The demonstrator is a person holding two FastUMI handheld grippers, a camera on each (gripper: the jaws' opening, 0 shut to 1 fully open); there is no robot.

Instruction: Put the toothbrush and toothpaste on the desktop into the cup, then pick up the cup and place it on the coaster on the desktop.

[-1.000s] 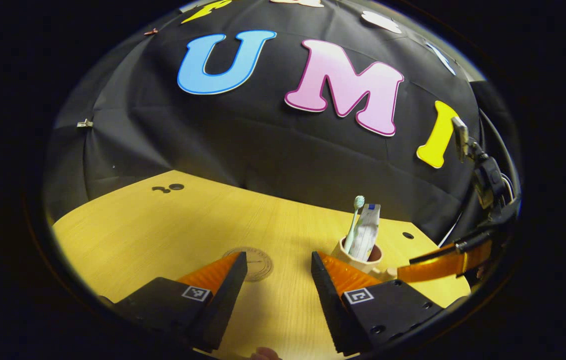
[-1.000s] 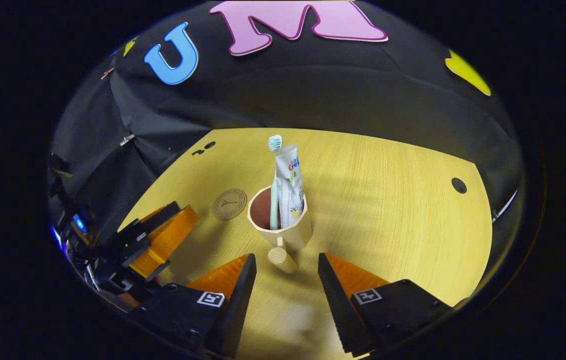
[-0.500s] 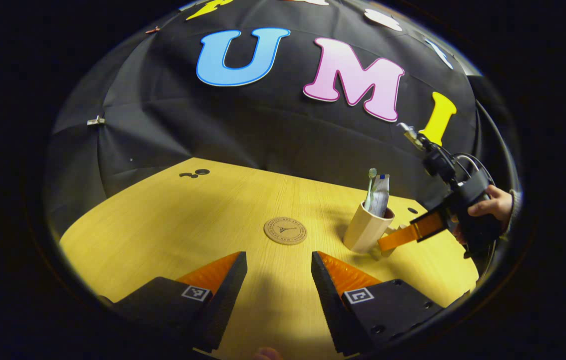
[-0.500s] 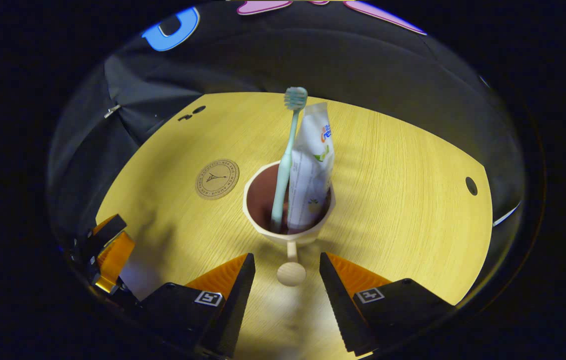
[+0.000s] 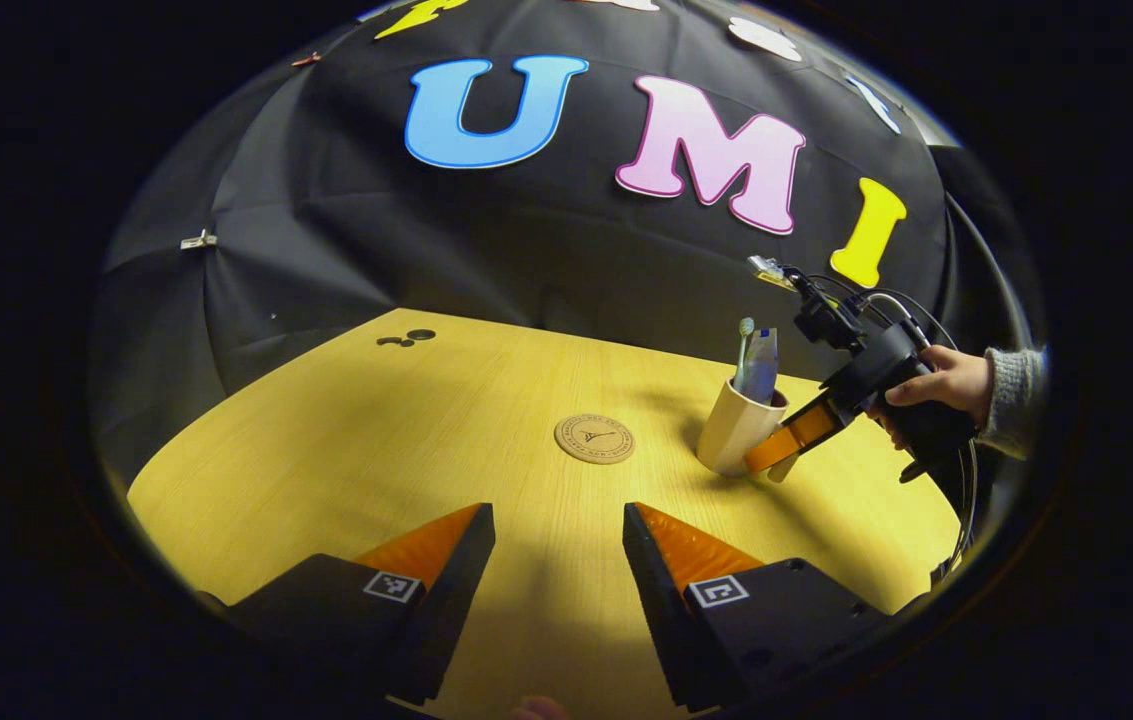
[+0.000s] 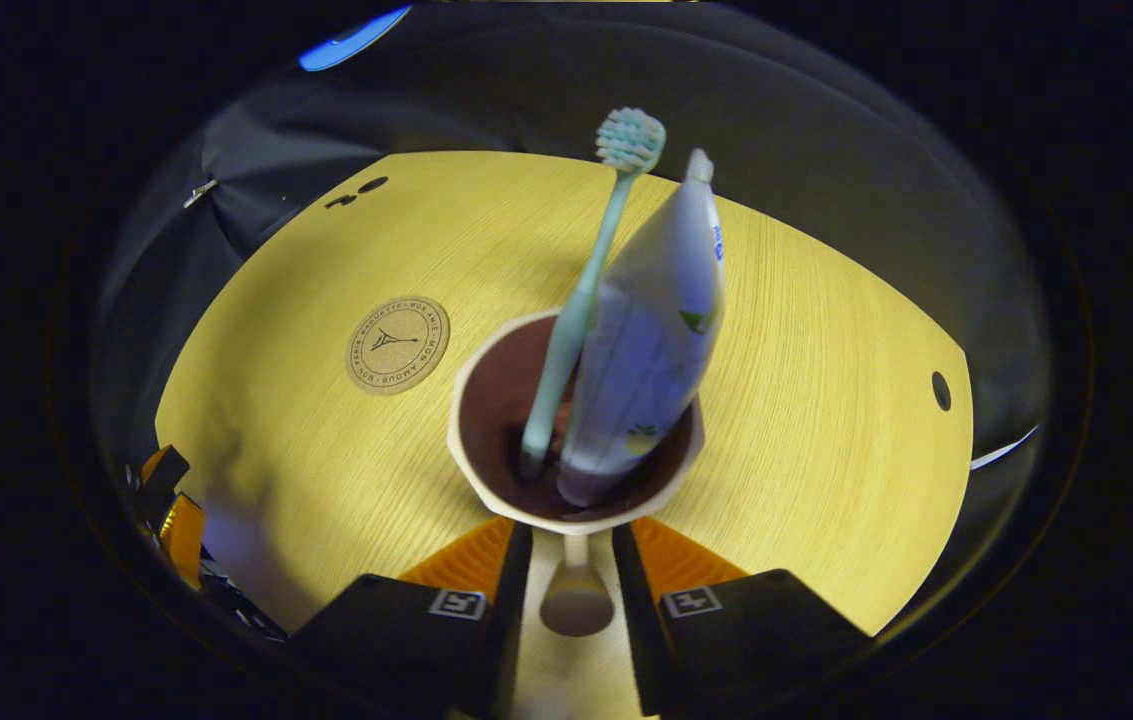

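A beige cup (image 6: 467, 408) with a knobbed side handle (image 6: 576, 606) stands on the yellow wooden table (image 6: 826, 400). A pale green toothbrush (image 6: 578, 305) and a white toothpaste tube (image 6: 651, 330) lean inside it. My right gripper (image 6: 571, 535) is closed in on the handle from both sides. In the left gripper view, the cup (image 5: 732, 436) sits just right of the round cork coaster (image 5: 594, 439), with the right gripper (image 5: 794, 440) at its near side, held by a hand (image 5: 938, 383). My left gripper (image 5: 557, 516) hovers open near the table's front edge, holding nothing.
The coaster (image 6: 397, 344) lies left of and behind the cup in the right gripper view. Small dark holes mark the table at the far left (image 5: 406, 337) and at the right (image 6: 941, 390). The booth's black cloth wall rises behind the table.
My right gripper moved forward onto the cup and its fingers closed from wide apart onto the handle. My left gripper pulled back and away, so the cup and coaster look farther off.
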